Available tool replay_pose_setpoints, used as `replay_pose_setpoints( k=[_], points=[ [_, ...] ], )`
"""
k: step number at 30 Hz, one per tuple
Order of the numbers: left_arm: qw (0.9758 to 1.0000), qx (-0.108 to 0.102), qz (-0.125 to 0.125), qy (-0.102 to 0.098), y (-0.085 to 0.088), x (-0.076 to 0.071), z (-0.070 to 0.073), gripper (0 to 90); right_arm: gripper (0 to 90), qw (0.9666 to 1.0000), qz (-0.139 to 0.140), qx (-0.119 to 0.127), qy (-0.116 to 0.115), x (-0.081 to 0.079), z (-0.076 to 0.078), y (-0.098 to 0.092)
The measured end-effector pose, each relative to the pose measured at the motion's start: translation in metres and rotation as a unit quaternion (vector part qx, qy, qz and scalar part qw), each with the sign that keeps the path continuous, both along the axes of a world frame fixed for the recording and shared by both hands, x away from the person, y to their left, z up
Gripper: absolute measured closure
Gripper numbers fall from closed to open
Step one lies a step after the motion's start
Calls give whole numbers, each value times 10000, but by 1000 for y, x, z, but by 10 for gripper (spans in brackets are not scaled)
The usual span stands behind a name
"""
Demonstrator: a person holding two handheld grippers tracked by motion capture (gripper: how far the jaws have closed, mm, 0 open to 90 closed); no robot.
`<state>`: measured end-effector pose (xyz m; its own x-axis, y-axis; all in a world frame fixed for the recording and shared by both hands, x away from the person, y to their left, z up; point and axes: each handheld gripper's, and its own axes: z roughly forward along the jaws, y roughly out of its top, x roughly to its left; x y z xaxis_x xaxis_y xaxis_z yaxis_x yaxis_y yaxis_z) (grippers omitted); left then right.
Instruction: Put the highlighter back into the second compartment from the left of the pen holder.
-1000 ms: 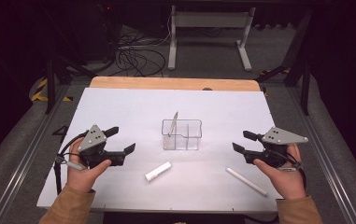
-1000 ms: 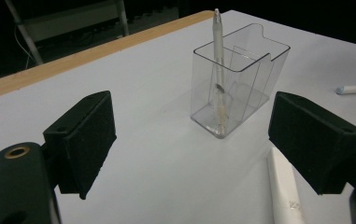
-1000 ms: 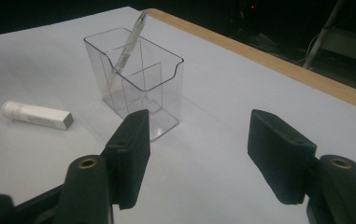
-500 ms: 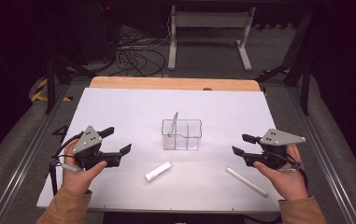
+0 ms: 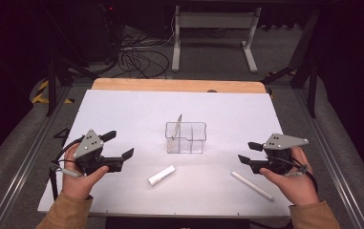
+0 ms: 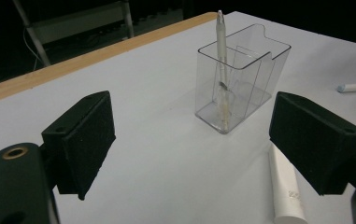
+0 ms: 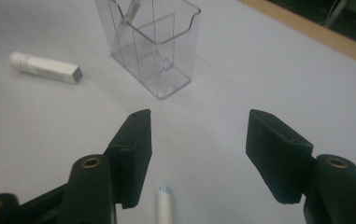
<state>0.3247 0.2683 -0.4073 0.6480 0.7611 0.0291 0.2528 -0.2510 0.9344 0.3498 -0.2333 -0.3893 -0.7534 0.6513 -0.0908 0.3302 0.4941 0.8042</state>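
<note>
Two hand-held grippers hover over the white bench [image 5: 122, 109], jaws spread wide and empty: the left hand-held gripper [image 5: 120, 147] near the short white tube [image 5: 161, 175], the right hand-held gripper [image 5: 248, 152] just beside the long white pen [image 5: 251, 185]. Between them stands the clear holder [image 5: 185, 137] with one pen [image 6: 220, 56] upright inside.

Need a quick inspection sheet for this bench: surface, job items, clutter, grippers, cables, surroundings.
Surface: white sheet over a table with a wooden far edge.
Job items: clear divided holder at centre, one pen leaning inside; short white tube lying in front of it; long white pen lying by the right gripper.
Clutter: nothing seen.
Grippers: left gripper and right gripper both open, nothing between the jaws, each in a hand near the table's sides.
Cables: black loops on the floor behind the table; a cable trails from the left gripper.
Surroundings: dark room, grey stand legs beyond the table.
</note>
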Motion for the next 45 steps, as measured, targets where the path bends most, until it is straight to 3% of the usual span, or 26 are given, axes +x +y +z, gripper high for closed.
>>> replay_pose_setpoints(
  k=[11, 17, 31, 45],
  points=[
    [10000, -29, 8, 2, 2, -1, 0, 151, 413, 9956, 150, -761, 520, -3, -12, 1],
    [10000, -35, 12, 32, 3, -1, 0, 151, 411, 9919, 186, -995, 770, -4, -20, 1],
    [9999, -70, 33, 81, 4, -2, -1, 151, 467, 9780, 362, -1643, 1235, -2, -35, 10],
    [9999, -68, 50, 78, 4, -2, -1, 154, 597, 9666, 429, -2025, 1511, 0, -46, 16]
  ],
)
